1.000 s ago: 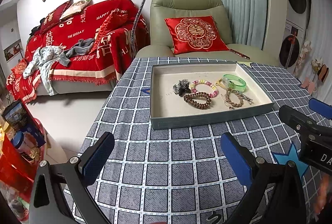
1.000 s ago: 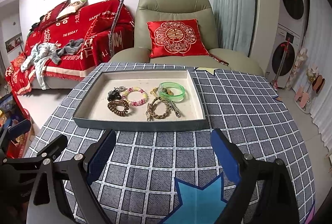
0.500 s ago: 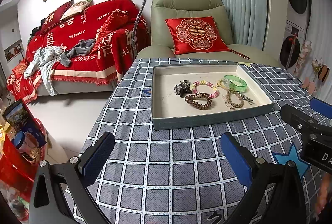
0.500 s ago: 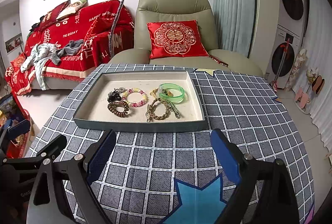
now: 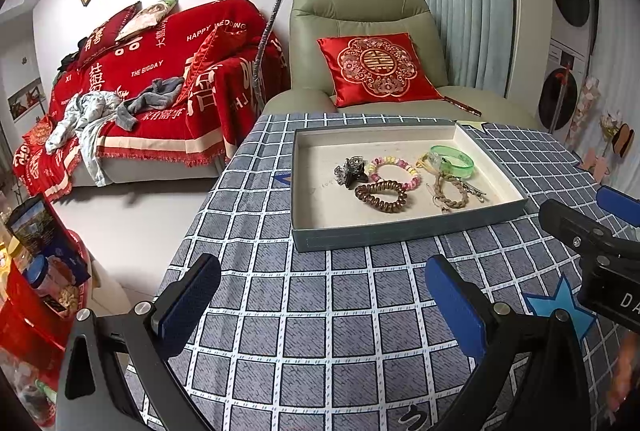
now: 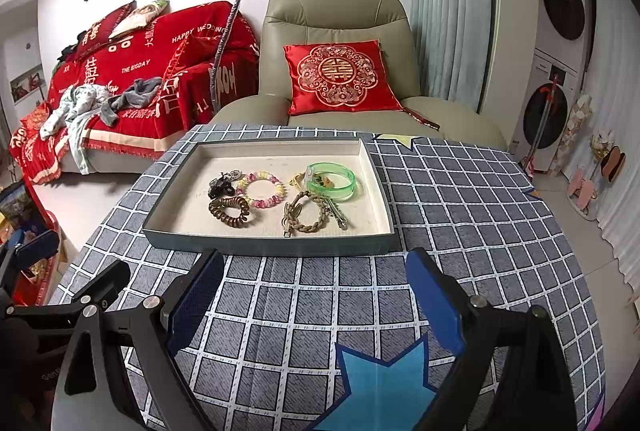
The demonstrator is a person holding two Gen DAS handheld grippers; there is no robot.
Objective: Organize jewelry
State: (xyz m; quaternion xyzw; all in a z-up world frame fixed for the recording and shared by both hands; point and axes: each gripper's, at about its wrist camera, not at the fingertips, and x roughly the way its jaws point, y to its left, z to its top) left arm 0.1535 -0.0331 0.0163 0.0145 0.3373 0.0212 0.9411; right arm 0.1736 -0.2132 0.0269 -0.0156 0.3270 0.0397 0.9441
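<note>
Both my left gripper (image 5: 320, 295) and right gripper (image 6: 316, 295) are released, empty. The tray (image 6: 276, 245) of jewelry lies straight ahead; my right gripper is nearer.

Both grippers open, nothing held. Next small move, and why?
Probably ease the right gripper forward over the grey tray's near wall toward the braided tan bracelet: it lies nearest that wall, roughly ahead, and both grippers hang open short of the tray.

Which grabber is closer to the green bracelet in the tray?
Right, probably. The right gripper sits open just in front of the tray, facing the green bracelet; the left gripper, also open, hangs further back and left.
</note>
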